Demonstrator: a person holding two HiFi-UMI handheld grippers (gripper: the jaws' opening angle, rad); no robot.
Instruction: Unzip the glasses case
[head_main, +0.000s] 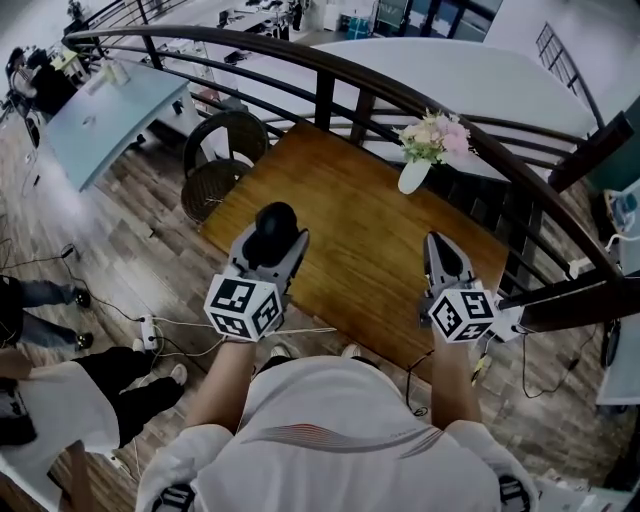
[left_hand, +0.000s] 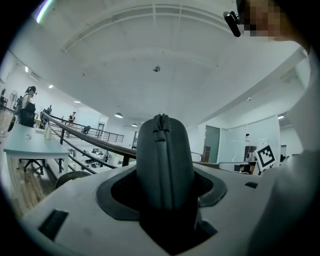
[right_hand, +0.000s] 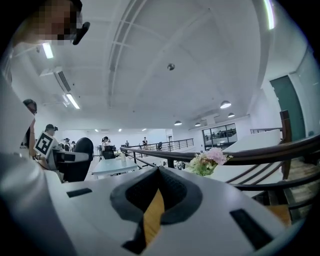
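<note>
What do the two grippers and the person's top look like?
The left gripper and right gripper are light grey with dark pads, each carrying a white cube printed with black square markers. The person wears a white short-sleeved shirt with thin reddish stripes.

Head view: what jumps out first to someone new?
The black glasses case is clamped in the left hand-held gripper, its zipped end sticking out past the jaws, above the wooden table. The right hand-held gripper is shut and empty over the table's right side. A white vase of pink flowers stands at the far edge by the railing.
</note>
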